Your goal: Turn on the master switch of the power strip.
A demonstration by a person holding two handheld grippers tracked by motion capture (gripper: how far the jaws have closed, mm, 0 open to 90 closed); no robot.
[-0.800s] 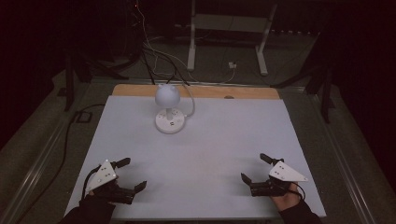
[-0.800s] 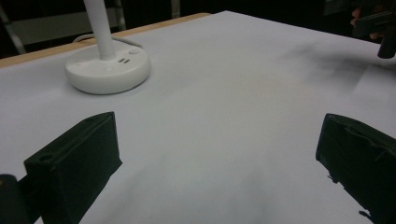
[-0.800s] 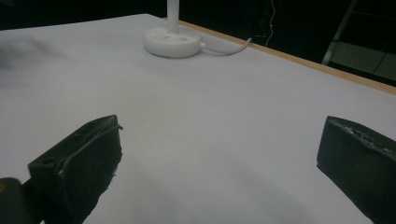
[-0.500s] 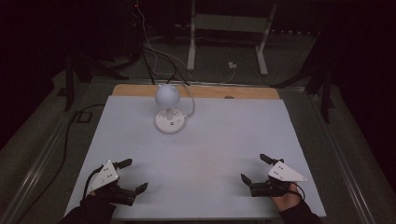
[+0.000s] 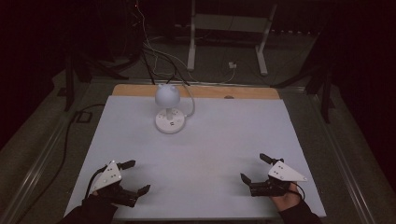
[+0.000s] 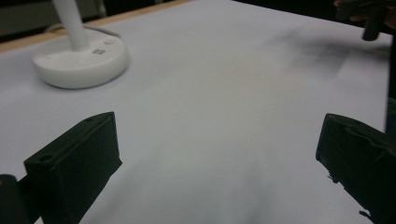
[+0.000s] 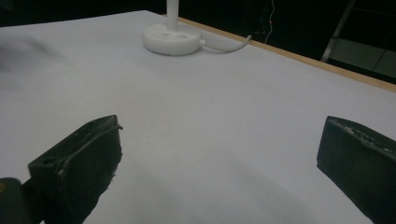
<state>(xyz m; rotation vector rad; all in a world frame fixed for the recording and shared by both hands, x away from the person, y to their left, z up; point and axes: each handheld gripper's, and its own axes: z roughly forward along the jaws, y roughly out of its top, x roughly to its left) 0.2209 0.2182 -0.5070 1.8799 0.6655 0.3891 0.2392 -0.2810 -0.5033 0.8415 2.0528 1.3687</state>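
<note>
Left gripper point(image 5: 131, 177) and right gripper point(image 5: 252, 168) sit unmoved at lower corners of frame, jaws spread, nothing held. Lamp point(image 5: 169, 108) stands untouched upper centre of table point(image 5: 233, 130) (cable trailing back). Reach not yet begun.

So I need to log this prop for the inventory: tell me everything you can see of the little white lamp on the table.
The lamp is all white and looks like smooth plastic. It has a round, flat base with small markings on top, a slim upright stem and a rounded head with two small bumps. It stands upright toward the far edge of the white table, left of centre. A white cable leaves the base and runs off the far edge. Nothing else touches it.
</note>
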